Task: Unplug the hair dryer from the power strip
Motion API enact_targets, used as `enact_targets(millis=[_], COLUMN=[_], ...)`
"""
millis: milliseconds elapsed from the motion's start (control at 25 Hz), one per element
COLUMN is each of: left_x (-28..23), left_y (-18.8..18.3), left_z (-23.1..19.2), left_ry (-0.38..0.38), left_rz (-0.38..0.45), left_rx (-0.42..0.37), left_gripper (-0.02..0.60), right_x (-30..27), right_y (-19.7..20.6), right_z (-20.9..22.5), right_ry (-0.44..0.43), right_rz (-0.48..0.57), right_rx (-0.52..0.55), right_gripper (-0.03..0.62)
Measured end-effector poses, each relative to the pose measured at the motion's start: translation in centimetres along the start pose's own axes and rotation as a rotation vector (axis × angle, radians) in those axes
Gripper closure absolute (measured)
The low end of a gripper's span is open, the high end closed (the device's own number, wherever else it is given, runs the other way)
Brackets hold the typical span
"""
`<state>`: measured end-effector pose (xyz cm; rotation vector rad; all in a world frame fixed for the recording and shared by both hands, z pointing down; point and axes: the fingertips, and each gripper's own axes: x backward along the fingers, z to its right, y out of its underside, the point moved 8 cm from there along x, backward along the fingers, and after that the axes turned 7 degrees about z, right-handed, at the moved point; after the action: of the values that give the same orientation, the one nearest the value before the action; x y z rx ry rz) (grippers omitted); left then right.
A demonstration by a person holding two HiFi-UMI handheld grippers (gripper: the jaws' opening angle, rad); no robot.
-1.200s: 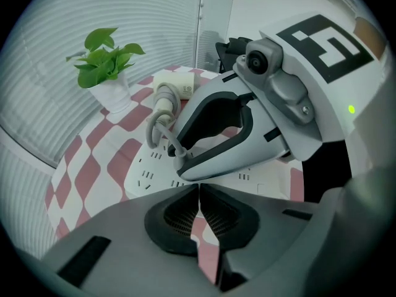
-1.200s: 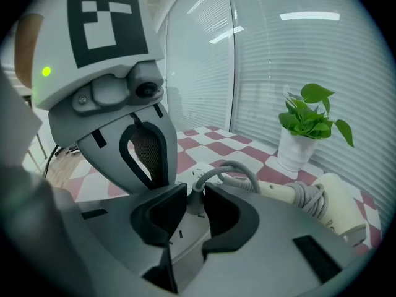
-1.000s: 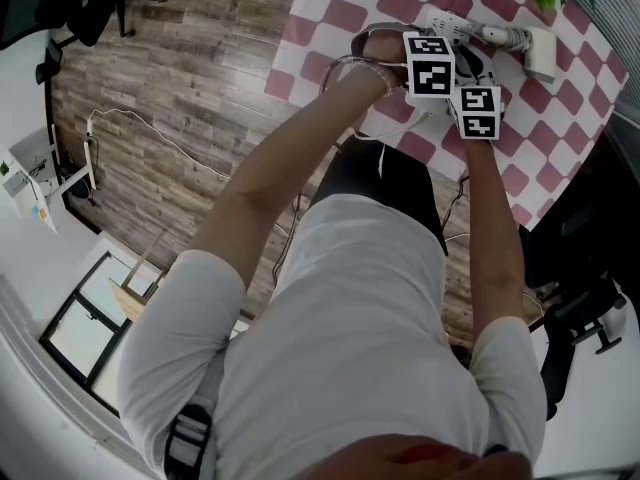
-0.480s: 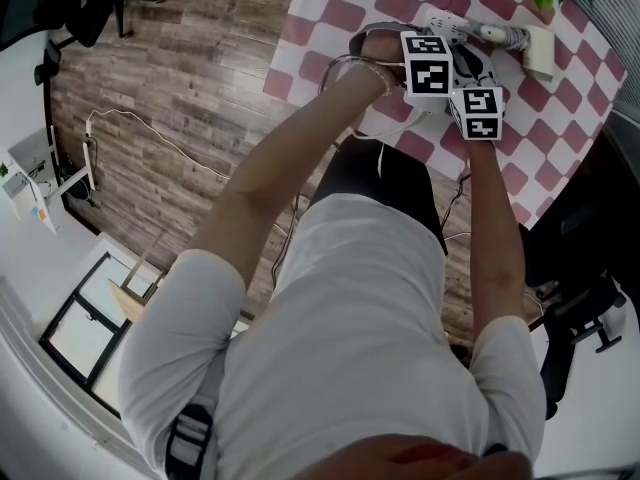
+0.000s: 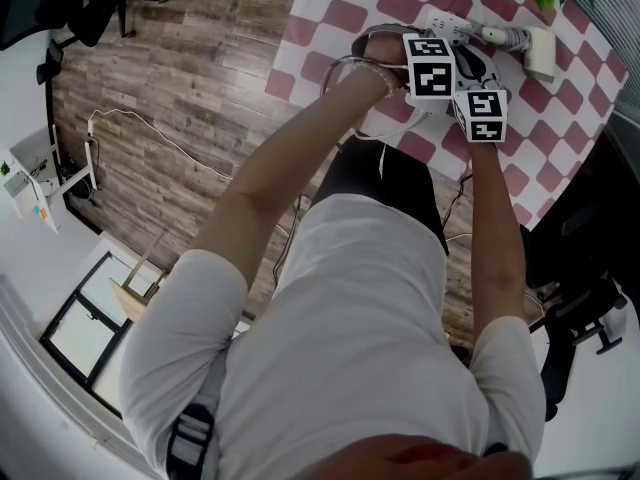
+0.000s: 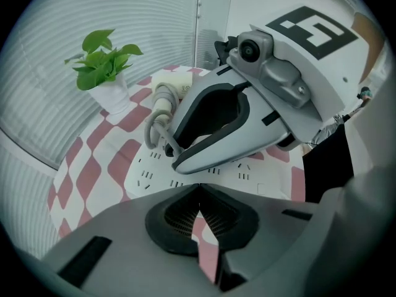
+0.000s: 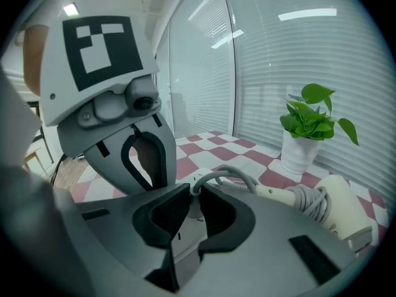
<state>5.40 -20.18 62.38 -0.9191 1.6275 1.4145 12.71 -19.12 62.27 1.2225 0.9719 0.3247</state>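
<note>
The white power strip (image 6: 185, 173) lies on the pink-checked tablecloth (image 5: 330, 18). A grey cord (image 7: 230, 176) runs from a plug (image 7: 194, 204) in the strip to the cream hair dryer (image 7: 343, 214), which lies beside it. My right gripper (image 7: 195, 189) reaches low over the strip. Its jaws are closing with the plug between them, and a gap still shows at the pads. My left gripper (image 6: 199, 185) points steeply down at the strip's near end. It is shut with nothing in it. In the head view both marker cubes (image 5: 428, 65) sit over the strip.
A potted green plant (image 7: 309, 129) in a white pot stands behind the hair dryer by the blinds. The table's edge (image 5: 290, 58) drops to a wood floor on the left. A black chair (image 5: 580, 268) stands at the right.
Both hands stay over the power strip. The right gripper's cube has shifted only slightly.
</note>
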Motion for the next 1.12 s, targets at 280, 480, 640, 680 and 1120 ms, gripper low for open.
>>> enact_targets(millis=[280,480,640,680,1120], left_x=[-0.2,-0.2,-0.1,-0.1,-0.2], left_y=[-0.4,-0.2,-0.3,-0.3,-0.3], left_z=[-0.1,-0.1,0.0,0.1,0.2], left_ry=[0.023,0.016,0.029,0.023,0.018], left_rz=[-0.034,-0.02,-0.014,-0.011,-0.012], left_rx=[-0.001,0.009,0.006,0.001,0.006], left_gripper=[0.549,0.549,0.549,0.549,0.549], right_x=[0.3,0.3,0.7,0.6,1.0], right_y=[0.0,0.1,0.1,0.0,0.0], right_z=[0.0,0.1,0.2,0.2,0.0], right_ry=[0.004,-0.003,-0.017,-0.022,-0.015], right_rz=[0.007,0.015,0.02,0.02,0.021], right_rx=[-0.004,-0.021,-0.016,-0.019,-0.005], right_gripper=[0.525,0.525,0.526,0.526,0.53])
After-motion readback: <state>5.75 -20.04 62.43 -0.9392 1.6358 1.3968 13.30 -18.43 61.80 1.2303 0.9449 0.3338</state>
